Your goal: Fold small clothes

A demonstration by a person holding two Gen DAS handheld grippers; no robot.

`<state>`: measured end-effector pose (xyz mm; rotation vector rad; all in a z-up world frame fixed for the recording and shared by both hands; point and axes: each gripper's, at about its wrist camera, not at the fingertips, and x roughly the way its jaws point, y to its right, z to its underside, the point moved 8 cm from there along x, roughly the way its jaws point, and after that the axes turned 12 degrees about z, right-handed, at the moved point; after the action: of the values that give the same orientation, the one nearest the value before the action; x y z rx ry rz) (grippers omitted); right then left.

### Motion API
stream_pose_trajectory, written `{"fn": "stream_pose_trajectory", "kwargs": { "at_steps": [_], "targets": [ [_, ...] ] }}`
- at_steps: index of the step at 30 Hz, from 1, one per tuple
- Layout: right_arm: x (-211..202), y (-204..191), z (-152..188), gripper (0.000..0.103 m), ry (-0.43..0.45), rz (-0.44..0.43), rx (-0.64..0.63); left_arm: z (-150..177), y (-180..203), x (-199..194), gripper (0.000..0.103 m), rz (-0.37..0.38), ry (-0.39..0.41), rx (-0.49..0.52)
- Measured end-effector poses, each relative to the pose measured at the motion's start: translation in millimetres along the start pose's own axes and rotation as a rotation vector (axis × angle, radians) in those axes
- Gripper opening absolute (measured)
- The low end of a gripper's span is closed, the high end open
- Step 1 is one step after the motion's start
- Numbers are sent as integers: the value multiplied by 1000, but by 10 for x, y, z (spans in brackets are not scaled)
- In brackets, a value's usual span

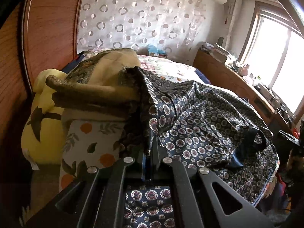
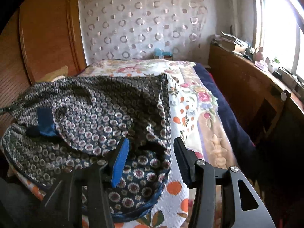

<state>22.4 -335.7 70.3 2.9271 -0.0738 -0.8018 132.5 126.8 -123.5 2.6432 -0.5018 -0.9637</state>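
I hold L tongs [image 1: 150,152] clamped on patterned garment [image 1: 199,117], R tongs [image 2: 150,163] apart, empty; risk: slick fabric slips, fold collapses on bed [image 2: 190,98].

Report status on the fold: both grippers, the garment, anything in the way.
Left gripper shut on the patterned garment, edge lifted. Right gripper open, nothing gripped, over the garment's near corner. Pillows crowd the left side of the bed.

Both wrist views look close down over the bed [image 2: 191,102], sharing its patterned garment [image 1: 205,117].
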Motion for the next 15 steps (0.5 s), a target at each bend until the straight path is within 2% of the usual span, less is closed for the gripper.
{"fn": "stream_pose_trajectory", "kwargs": {
  "at_steps": [4, 11, 15],
  "targets": [
    [252, -8, -46, 51, -36, 21, 15, 26, -19, 54, 2, -8, -13, -13],
    [826, -107, -34, 51, -210, 10, 35, 111, -16, 144, 3, -25, -53, 0],
    [930, -138, -135, 49, -226, 7, 32, 124, 14, 180, 3, -28, -63, 9]
  ]
}}
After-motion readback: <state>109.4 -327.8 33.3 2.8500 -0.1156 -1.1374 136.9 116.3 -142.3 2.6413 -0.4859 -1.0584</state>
